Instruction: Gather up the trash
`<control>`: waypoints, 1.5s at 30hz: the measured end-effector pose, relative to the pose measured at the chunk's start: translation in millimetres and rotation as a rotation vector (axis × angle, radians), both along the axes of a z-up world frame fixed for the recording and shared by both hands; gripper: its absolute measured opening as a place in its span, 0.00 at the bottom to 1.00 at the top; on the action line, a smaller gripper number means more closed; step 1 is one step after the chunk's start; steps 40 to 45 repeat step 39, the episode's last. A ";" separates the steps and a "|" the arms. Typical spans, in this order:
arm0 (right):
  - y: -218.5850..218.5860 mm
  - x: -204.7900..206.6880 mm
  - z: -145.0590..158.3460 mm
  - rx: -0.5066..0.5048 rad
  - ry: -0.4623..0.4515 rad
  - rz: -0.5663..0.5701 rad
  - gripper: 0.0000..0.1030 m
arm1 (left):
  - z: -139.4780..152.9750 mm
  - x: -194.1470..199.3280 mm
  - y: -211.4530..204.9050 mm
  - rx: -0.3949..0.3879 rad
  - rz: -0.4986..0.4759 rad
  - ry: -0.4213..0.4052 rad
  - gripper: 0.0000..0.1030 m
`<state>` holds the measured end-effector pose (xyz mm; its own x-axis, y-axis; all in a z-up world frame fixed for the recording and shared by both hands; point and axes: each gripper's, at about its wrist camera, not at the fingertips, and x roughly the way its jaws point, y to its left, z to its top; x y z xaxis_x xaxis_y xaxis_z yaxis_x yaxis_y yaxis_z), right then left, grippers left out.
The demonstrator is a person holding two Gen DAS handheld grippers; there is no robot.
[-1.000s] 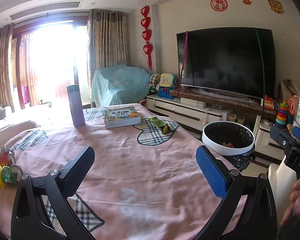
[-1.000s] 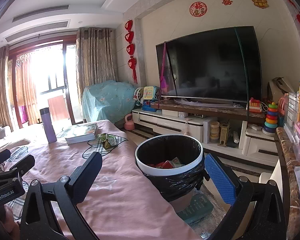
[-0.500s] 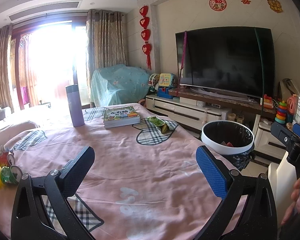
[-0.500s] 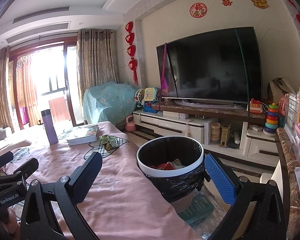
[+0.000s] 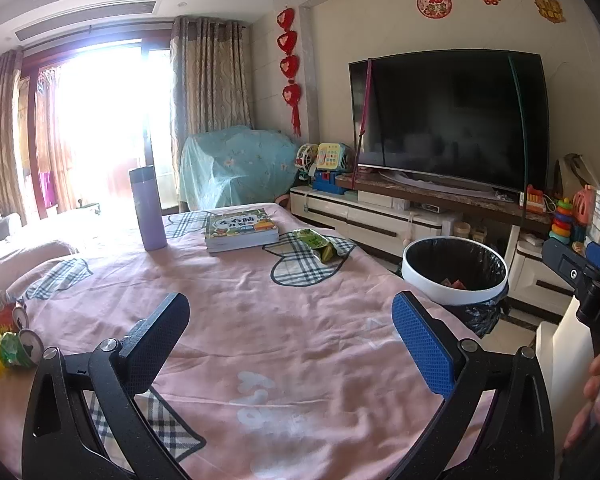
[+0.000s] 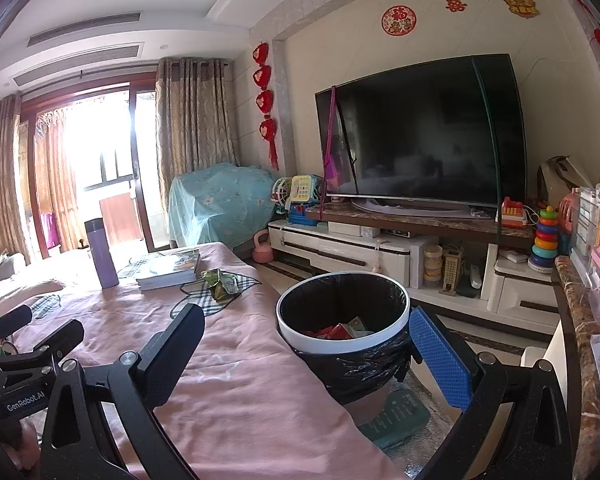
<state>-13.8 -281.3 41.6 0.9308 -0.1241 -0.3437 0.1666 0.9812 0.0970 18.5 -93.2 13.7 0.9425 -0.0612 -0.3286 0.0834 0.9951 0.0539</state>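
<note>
Little is shifting over the last second: both cameras are drifting only slightly, the trash bin (image 6: 342,320) edging a touch lower and rightward in the right wrist view while the table stays put. That is suggesting a pause between pickups, not a carry. The left gripper (image 5: 292,326) is hovering over the pink tablecloth (image 5: 300,340) with its tongs wide apart and holding nothing; the right gripper (image 6: 306,350) is likewise spread and empty, hanging near the table's corner with the bin just beyond its blue finger. Wrappers are already lying inside the black-lined bin, so part of the collecting looks done. Still waiting on the cloth are a green snack wrapper (image 5: 318,246), lying on a plaid heart patch just beside the book (image 5: 240,229), and crushed cans (image 5: 18,346) at the left edge next to a yellow object. A purple flask (image 5: 147,208) is standing upright well behind. The middle of the table is offering open room for a reach; the bin is sitting off the table's right edge, close enough that a drop seems a short swing.
</note>
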 end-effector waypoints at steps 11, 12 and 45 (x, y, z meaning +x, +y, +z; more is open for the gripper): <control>-0.1 -0.1 -0.1 0.000 0.000 0.000 1.00 | -2.2 2.5 2.3 -0.003 -0.004 0.011 1.00; 0.0 -0.1 -0.1 0.001 0.001 0.001 1.00 | -2.1 2.4 2.2 -0.002 -0.003 0.010 1.00; 9.1 8.6 -1.2 0.028 0.018 0.024 1.00 | -7.2 8.1 6.6 -0.007 -0.014 0.026 1.00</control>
